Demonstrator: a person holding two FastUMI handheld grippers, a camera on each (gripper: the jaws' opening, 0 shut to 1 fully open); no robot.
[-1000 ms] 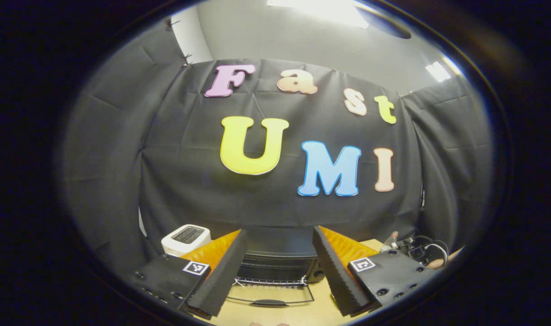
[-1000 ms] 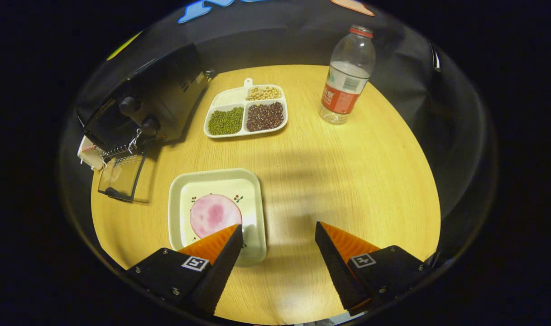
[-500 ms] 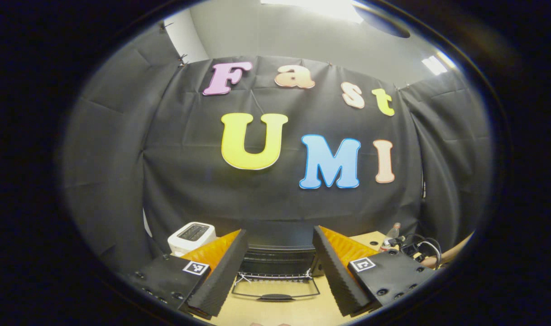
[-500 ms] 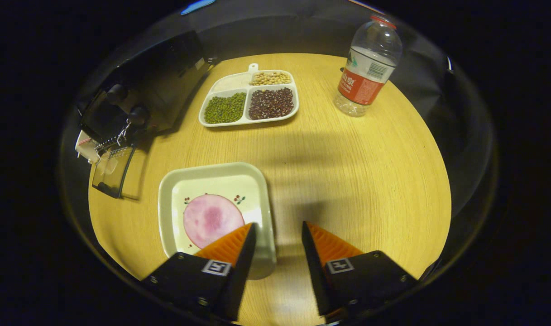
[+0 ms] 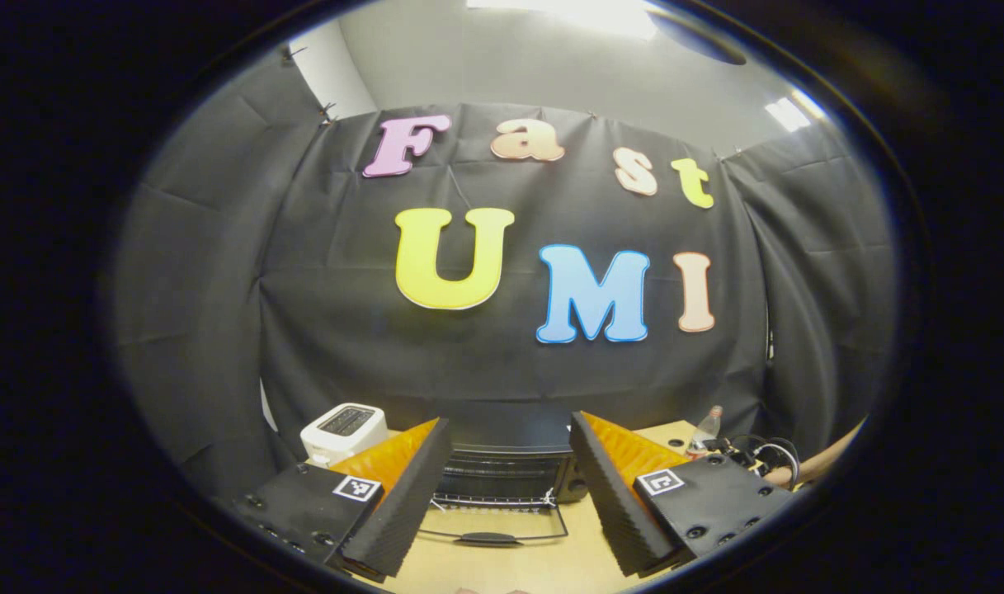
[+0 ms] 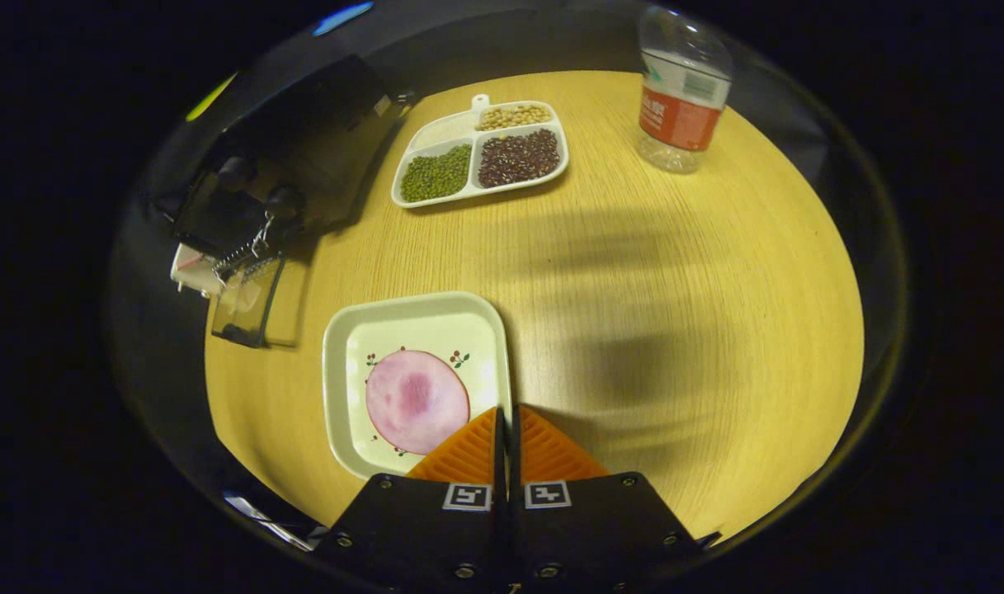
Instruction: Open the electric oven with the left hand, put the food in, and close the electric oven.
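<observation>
In the right gripper view a square white plate [image 6: 337, 363] rests on the round wooden table [image 6: 675, 330] and carries a pink round slice of food [image 6: 417, 400]. My right gripper [image 6: 506, 412] is shut on the plate's near right rim, one finger inside and one outside. The black electric oven [image 6: 295, 157] stands at the far left, its glass door [image 6: 250, 301] folded down flat. In the left gripper view my left gripper [image 5: 510, 422] is open and holds nothing. It hovers in front of the oven [image 5: 502, 466], above the lowered door [image 5: 493, 524].
A white divided tray [image 6: 481, 153] of green, dark and pale beans lies behind the plate. A clear water bottle [image 6: 679, 91] stands at the far right. A white toaster [image 5: 343, 427] sits left of the oven. A forearm [image 5: 815, 466] shows at the right edge.
My right gripper has closed from wide open onto the plate's right rim. The left gripper stayed open and its view drifted only slightly.
</observation>
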